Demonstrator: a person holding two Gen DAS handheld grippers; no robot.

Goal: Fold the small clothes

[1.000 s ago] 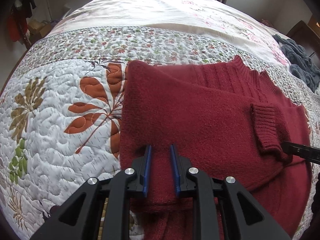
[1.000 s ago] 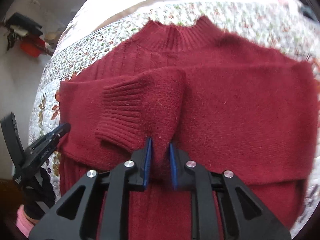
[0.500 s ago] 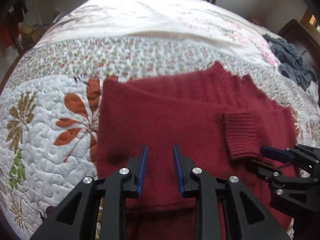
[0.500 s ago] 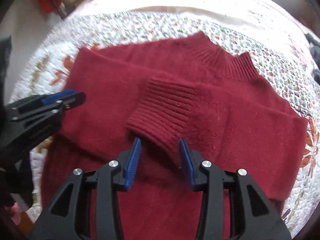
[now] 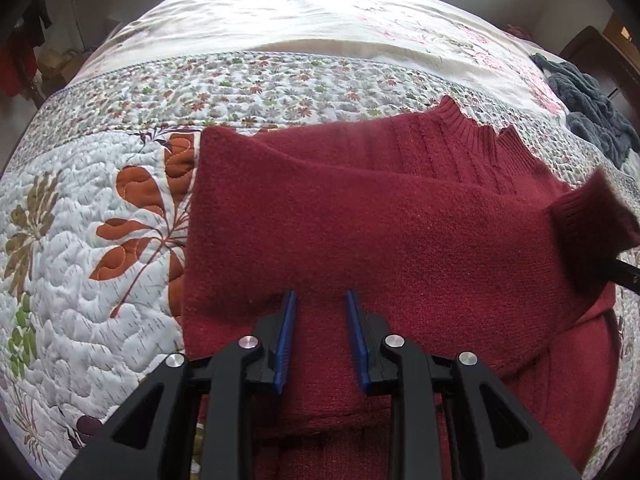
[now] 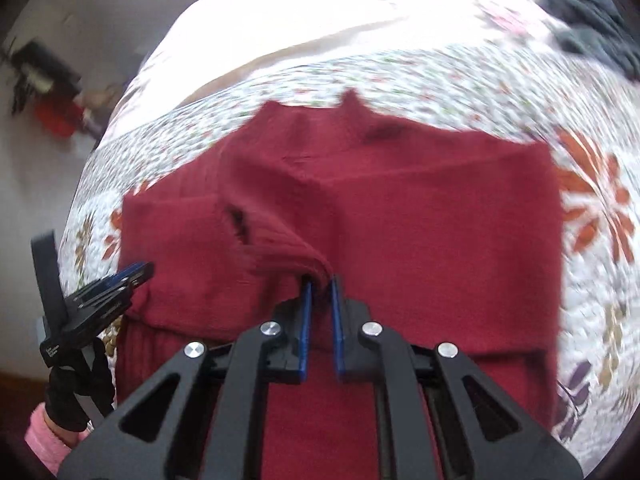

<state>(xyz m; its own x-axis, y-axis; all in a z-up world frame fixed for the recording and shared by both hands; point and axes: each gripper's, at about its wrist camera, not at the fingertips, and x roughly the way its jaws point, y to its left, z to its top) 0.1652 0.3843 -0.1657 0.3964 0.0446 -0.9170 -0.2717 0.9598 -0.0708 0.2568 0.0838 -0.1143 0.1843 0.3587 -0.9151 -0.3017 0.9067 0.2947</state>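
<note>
A dark red knitted sweater (image 5: 400,240) lies flat on the bed, collar at the far side, with its left sleeve folded across the chest. My left gripper (image 5: 320,300) hovers open over the sweater's lower left part and holds nothing. In the right wrist view my right gripper (image 6: 319,284) is shut on the ribbed cuff (image 6: 280,244) of that sleeve, and the fabric bunches up at the fingertips. The lifted cuff (image 5: 588,220) looks blurred at the right edge of the left wrist view. The left gripper (image 6: 132,276) also shows at the sweater's (image 6: 440,240) left edge.
The sweater rests on a quilted floral bedspread (image 5: 100,240) with bare quilt to the left and beyond the collar. A dark grey-blue garment (image 5: 584,108) lies bunched at the far right of the bed. A gloved hand with a pink sleeve (image 6: 44,432) holds the left gripper.
Both grippers opened half a second ago. Since then my right gripper has shut on the sleeve cuff and raised it. The left gripper stays open and has shifted slightly.
</note>
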